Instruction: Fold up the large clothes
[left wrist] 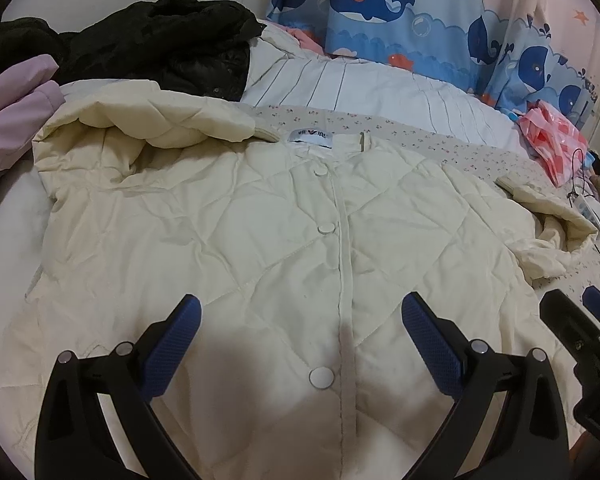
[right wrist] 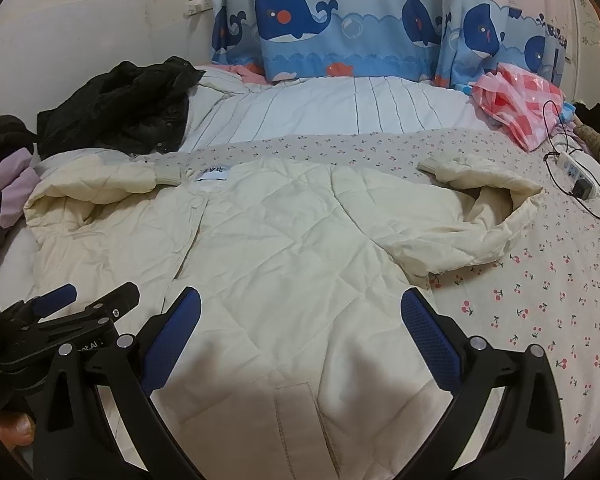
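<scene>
A cream quilted jacket (left wrist: 260,248) lies flat and buttoned on the bed, collar away from me, both sleeves bent back toward the collar. It also shows in the right wrist view (right wrist: 284,248). My left gripper (left wrist: 300,316) is open and empty, hovering over the lower front near the button placket. My right gripper (right wrist: 300,312) is open and empty over the jacket's lower right part, near a pocket flap (right wrist: 300,412). The right gripper shows at the right edge of the left wrist view (left wrist: 580,320); the left gripper shows at the left of the right wrist view (right wrist: 72,304).
The bed has a cherry-print sheet (right wrist: 540,300) and a striped white quilt (right wrist: 340,108). A black coat (right wrist: 116,104) and lilac garment (left wrist: 16,112) lie at the left. A pink checked bag (right wrist: 516,108) and power strip with cables (right wrist: 576,172) lie at right. Whale curtain (right wrist: 340,20) behind.
</scene>
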A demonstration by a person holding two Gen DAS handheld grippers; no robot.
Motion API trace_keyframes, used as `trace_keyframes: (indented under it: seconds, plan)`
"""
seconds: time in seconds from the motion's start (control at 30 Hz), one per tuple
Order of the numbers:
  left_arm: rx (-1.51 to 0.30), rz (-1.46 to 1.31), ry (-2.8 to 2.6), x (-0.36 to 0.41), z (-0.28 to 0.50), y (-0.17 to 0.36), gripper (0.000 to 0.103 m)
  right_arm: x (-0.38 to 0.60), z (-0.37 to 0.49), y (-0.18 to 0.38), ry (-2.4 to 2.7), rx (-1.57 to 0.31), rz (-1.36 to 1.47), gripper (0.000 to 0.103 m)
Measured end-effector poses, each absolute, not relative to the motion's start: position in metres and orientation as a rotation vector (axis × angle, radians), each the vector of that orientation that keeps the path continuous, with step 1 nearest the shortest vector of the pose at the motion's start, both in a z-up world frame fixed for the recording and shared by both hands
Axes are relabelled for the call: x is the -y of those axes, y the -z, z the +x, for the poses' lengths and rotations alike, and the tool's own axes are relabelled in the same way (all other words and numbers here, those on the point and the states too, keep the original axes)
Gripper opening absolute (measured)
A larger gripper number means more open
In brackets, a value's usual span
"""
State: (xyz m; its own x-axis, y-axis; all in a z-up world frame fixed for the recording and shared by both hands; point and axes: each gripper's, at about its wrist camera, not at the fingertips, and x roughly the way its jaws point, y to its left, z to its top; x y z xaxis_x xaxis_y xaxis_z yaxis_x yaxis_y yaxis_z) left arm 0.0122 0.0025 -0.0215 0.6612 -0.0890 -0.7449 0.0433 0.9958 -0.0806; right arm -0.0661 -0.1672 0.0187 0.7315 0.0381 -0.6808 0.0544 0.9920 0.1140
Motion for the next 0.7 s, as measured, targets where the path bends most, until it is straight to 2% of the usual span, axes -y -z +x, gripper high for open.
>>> trace_keyframes:
  seconds: [0.7]
  plan:
    - [-0.849,-0.075,0.070,0.0021,0.0136,0.0221,0.096,0.1653,-0.0656,-0.0185,0.013,-0.738,0.093,0.097]
